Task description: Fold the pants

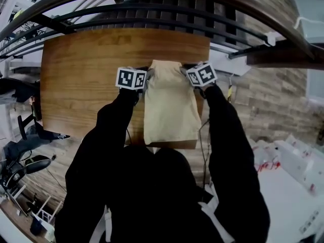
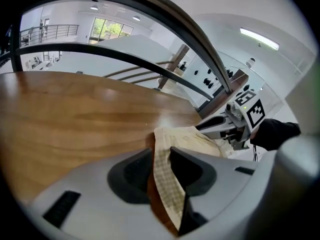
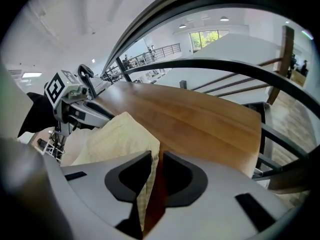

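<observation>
Lying lengthwise on the wooden table (image 1: 81,75), the beige pants (image 1: 169,105) are seen folded into a narrow strip. The near end reaches the table edge closest to the person, and the far end sits between the two grippers. The left gripper (image 1: 144,80) is placed at the far left corner of the fabric and the right gripper (image 1: 188,75) at the far right corner, each angled downward toward the tabletop. In the left gripper view, the left gripper (image 2: 161,151) is shown with its jaws drawn close together. A raised edge of the pants (image 2: 165,184) fills the gap at the jaw tips and is contacted from both sides, so the fabric is pinched. The right gripper (image 2: 225,126) is visible beyond, at the opposite corner. In the right gripper view, the right gripper (image 3: 156,156) is shown with its jaws narrowly apart. The pants (image 3: 115,134) edge stands in the gap and lies against one pad only. A thin strip of table surface is seen between the fabric and the other pad, so no two-sided clamp is shown. The left gripper (image 3: 85,111) is seen across the fabric. Both arms are covered by black sleeves (image 1: 223,135).
</observation>
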`<move>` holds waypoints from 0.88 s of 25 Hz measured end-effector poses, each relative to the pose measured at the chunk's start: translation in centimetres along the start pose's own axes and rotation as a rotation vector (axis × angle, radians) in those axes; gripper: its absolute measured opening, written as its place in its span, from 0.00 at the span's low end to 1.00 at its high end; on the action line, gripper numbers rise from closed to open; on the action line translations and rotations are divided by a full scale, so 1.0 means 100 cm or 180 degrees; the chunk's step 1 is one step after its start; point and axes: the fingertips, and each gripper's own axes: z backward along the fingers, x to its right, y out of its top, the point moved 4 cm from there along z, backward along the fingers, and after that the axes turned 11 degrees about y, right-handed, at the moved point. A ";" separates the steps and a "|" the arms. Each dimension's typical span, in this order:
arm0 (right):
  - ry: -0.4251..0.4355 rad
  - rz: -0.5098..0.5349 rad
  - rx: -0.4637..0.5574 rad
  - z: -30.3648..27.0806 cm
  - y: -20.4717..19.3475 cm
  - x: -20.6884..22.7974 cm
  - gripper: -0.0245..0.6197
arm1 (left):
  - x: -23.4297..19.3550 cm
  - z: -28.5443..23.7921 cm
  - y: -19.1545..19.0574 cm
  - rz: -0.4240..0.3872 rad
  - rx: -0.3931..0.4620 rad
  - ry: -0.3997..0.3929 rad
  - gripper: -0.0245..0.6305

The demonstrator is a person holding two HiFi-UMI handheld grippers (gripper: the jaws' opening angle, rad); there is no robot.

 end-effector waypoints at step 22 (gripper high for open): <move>-0.0003 0.0479 0.0227 0.044 0.019 -0.011 0.05 | 0.031 0.021 0.027 -0.0814 0.0158 0.0125 0.05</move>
